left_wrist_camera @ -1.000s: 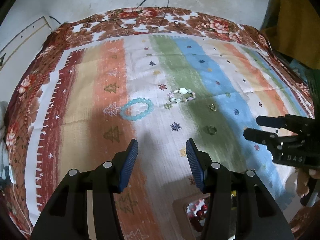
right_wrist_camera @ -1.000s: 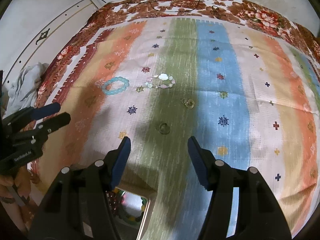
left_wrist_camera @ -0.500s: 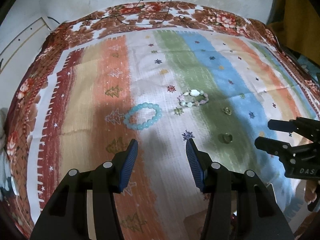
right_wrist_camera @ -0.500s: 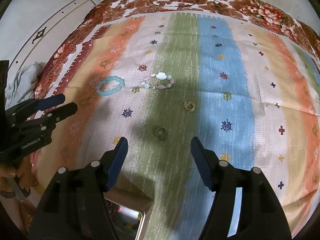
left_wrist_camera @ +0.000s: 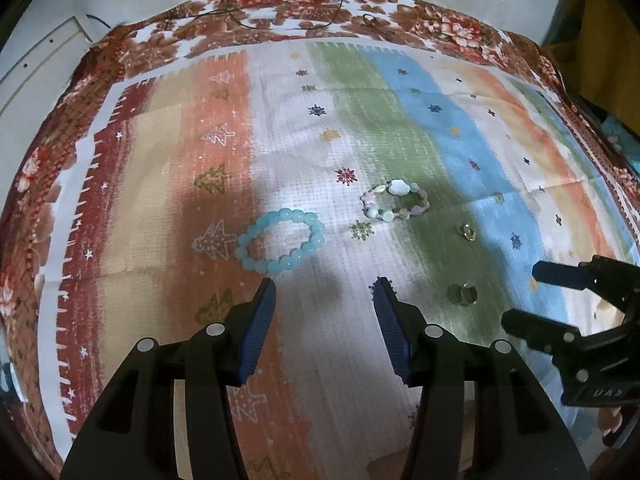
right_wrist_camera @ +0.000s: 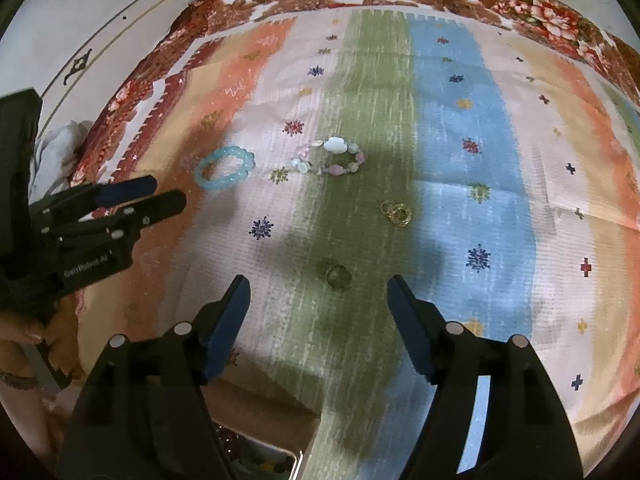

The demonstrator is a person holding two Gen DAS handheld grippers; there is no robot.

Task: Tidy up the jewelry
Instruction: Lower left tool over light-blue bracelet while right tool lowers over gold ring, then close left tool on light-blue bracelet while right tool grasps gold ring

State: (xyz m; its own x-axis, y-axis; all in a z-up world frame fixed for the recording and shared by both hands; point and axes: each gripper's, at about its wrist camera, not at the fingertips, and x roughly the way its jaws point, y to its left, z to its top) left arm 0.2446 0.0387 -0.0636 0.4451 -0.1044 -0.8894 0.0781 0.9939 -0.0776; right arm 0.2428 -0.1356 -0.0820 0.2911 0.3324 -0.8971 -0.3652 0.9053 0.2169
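A light blue bead bracelet [left_wrist_camera: 280, 240] [right_wrist_camera: 225, 168] lies on the striped cloth [left_wrist_camera: 168, 208], just beyond my left gripper [left_wrist_camera: 325, 286], which is open and empty. To its right lies a pastel stone bracelet [left_wrist_camera: 395, 200] [right_wrist_camera: 330, 157]. A ring [right_wrist_camera: 338, 276] [left_wrist_camera: 462, 294] rests on the green stripe just ahead of my right gripper [right_wrist_camera: 319, 286], whose jaws are opening with nothing between them. Gold earrings [right_wrist_camera: 397, 212] [left_wrist_camera: 467, 232] lie farther on. Each gripper shows in the other's view: the right gripper [left_wrist_camera: 520, 300], the left gripper [right_wrist_camera: 170, 192].
A jewelry box [right_wrist_camera: 256, 452] with beads inside sits at the near edge under the right gripper. A floral border [left_wrist_camera: 320, 12] and black cables [left_wrist_camera: 288, 8] run along the cloth's far side. A hand [right_wrist_camera: 24, 336] holds the left gripper; crumpled grey fabric [right_wrist_camera: 56, 152] lies left.
Both grippers have moved forward and lower over the cloth, so the jewelry appears larger and nearer. The right jaws have widened. The box has slid toward the bottom edge.
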